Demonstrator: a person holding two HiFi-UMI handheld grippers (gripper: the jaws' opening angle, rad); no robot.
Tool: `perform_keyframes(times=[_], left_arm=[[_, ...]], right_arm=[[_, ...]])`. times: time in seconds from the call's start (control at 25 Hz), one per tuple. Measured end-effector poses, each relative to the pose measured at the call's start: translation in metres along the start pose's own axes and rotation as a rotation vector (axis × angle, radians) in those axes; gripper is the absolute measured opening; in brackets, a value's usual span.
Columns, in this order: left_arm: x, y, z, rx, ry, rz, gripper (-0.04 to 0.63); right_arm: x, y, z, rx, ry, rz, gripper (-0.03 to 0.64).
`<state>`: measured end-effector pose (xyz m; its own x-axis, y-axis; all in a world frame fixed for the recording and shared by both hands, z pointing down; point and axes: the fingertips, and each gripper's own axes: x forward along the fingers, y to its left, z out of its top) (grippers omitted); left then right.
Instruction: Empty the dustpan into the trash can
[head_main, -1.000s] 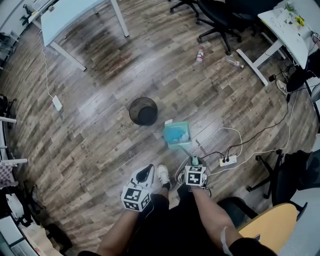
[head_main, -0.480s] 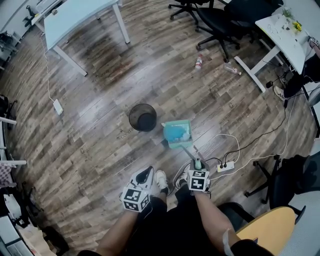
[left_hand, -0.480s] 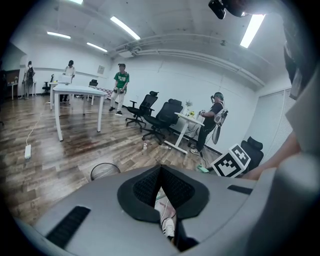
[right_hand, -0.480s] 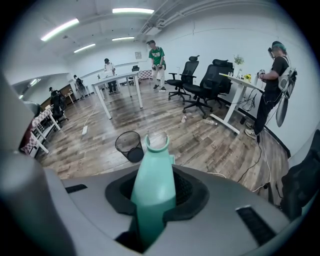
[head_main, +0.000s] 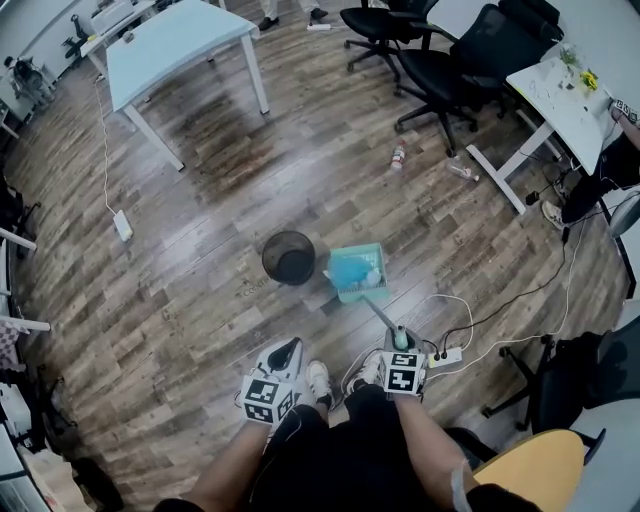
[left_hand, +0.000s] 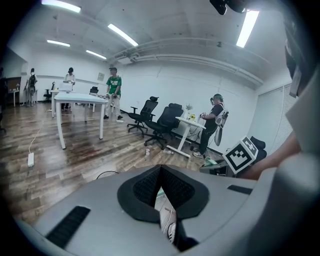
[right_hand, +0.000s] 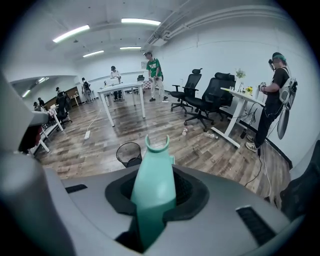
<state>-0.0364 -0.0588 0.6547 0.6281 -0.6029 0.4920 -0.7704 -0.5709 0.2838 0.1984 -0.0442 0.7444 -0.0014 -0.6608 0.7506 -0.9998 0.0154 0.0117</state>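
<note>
A teal dustpan (head_main: 356, 272) with blue and white litter in it hangs just right of the round black mesh trash can (head_main: 289, 257). Its long handle (head_main: 381, 315) runs back to my right gripper (head_main: 399, 338), which is shut on the handle's end. In the right gripper view the teal handle (right_hand: 152, 187) fills the gap between the jaws and the trash can (right_hand: 129, 152) shows beyond it to the left. My left gripper (head_main: 285, 350) hangs over my left leg, jaws shut with nothing in them (left_hand: 161, 172).
A white power strip (head_main: 447, 355) with trailing cables lies on the wood floor right of my feet. A bottle (head_main: 398, 155) lies farther off. A white table (head_main: 180, 45) stands at the back left, black office chairs (head_main: 440, 50) and a desk (head_main: 570, 95) at the back right. Several people stand across the room.
My right gripper has risen with the dustpan handle, and the pan stays right of the trash can. The head view has tipped up to show more of the room.
</note>
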Motion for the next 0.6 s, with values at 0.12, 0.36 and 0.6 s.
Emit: perform_keyframes(times=[0.12, 0.36, 0.6], left_arm=[[-0.003, 0.002, 0.007, 0.018, -0.016, 0.007, 0.012], [-0.010, 0.013, 0.029, 0.043, -0.064, 0.036, 0.012], [-0.025, 0.024, 0.036, 0.035, -0.094, 0.076, 0.012]], right_arm=[[-0.006, -0.002, 0.018, -0.027, -0.039, -0.001, 0.098], [-0.015, -0.004, 0.054, -0.050, -0.097, 0.007, 0.098], [-0.026, 0.006, 0.084, -0.124, -0.142, 0.040, 0.098]])
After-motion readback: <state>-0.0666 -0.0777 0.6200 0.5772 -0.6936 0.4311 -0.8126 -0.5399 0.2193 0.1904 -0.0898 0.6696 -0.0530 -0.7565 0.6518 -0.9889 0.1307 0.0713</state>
